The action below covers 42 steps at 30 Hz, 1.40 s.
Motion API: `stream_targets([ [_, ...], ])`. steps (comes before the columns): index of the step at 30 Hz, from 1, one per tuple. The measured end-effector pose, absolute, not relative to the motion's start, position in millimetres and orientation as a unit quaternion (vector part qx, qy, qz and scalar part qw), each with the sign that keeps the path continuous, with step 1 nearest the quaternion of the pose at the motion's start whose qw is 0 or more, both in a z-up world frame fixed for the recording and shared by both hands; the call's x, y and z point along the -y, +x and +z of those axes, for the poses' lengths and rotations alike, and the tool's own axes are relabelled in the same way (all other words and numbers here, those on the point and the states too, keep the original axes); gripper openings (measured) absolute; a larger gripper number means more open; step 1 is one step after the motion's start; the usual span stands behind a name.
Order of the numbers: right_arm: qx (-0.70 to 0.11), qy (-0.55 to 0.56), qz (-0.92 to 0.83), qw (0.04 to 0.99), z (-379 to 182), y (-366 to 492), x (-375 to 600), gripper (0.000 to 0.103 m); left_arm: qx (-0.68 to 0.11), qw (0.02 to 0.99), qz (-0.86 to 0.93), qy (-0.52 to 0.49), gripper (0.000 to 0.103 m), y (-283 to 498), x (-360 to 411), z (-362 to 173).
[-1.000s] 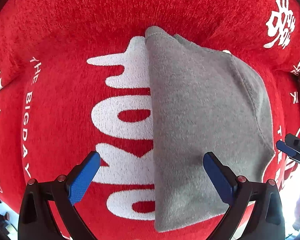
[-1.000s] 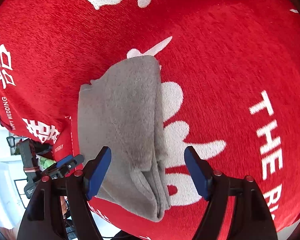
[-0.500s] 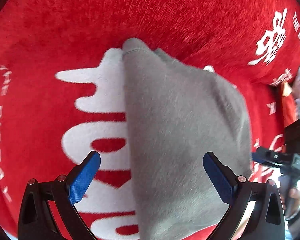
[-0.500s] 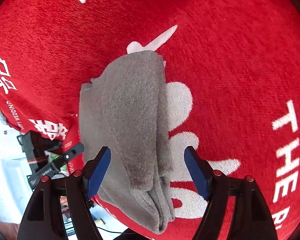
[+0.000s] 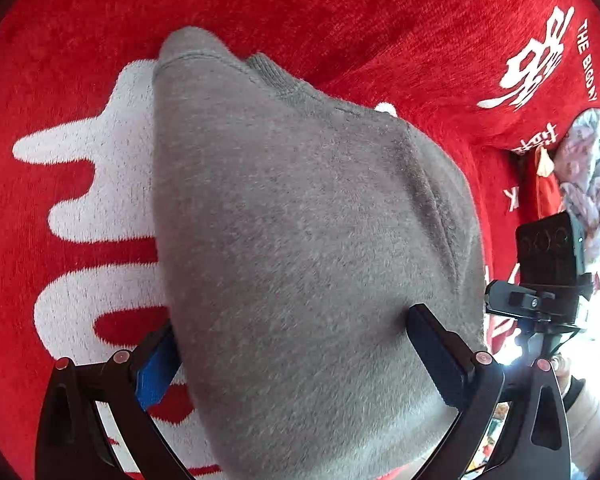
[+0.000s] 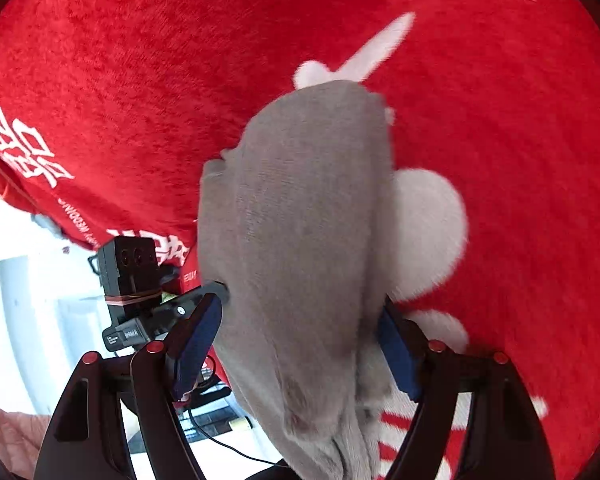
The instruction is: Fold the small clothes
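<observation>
Folded grey fleece garment [image 5: 300, 240] lies on the red plush cover with white lettering [image 5: 340, 8]. My 2 tongs, left [image 5: 300, 364] and right [image 6: 300, 352], straddle it, spread wide. Step: gripping for another fold. Next: close on all layers.

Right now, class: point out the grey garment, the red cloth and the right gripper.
grey garment [image 5: 308, 240], left wrist view, middle of its top layer.
red cloth [image 5: 340, 12], left wrist view, bare part beyond the garment.
right gripper [image 6: 300, 344], right wrist view, midway between its fingertips.
</observation>
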State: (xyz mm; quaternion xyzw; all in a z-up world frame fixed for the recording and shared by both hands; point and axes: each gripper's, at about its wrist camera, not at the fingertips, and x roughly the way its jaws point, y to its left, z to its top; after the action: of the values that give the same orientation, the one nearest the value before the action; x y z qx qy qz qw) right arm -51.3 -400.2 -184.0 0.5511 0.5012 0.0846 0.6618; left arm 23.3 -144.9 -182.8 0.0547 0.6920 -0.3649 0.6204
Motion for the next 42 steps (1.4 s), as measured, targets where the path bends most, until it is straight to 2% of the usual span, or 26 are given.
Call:
stream_targets([
  [4,-0.494,0.564,0.082,0.657,-187,-44,398,0.08,-0.688,0.627,-0.361,0.062,0.102,19,153,-185],
  [6,-0.502,0.565,0.08,0.65,-188,-42,393,0.073,-0.68,0.639,-0.354,0.065,0.09,16,155,-184],
  [7,-0.512,0.561,0.083,0.645,-191,-42,389,0.05,-0.677,0.642,-0.353,0.062,0.085,16,153,-182],
  [8,-0.514,0.559,0.082,0.646,-191,-44,388,0.036,-0.674,0.646,-0.353,0.056,0.076,16,149,-180],
  [9,-0.503,0.568,0.085,0.646,-191,-47,388,0.036,-0.671,0.649,-0.355,0.047,0.065,16,146,-177],
  [11,-0.484,0.589,0.09,0.641,-189,-52,388,0.031,-0.667,0.649,-0.364,0.033,0.05,17,140,-170],
  [12,-0.475,0.597,0.093,0.639,-186,-54,386,0.031,-0.666,0.648,-0.37,0.026,0.047,17,137,-164],
  [24,-0.426,0.643,0.111,0.627,-136,-78,342,0.031,-0.658,0.625,-0.419,0.006,0.046,-2,108,-110],
  [32,-0.425,0.654,0.12,0.614,-112,-103,289,0.031,-0.652,0.631,-0.419,0.031,0.046,-22,38,-74],
  [36,-0.432,0.662,0.121,0.601,-123,-112,260,0.031,-0.661,0.631,-0.405,0.044,0.046,-32,5,-81],
  [42,-0.494,0.631,0.096,0.59,-156,-110,229,0.031,-0.687,0.627,-0.364,0.058,0.046,-40,-25,-127],
])
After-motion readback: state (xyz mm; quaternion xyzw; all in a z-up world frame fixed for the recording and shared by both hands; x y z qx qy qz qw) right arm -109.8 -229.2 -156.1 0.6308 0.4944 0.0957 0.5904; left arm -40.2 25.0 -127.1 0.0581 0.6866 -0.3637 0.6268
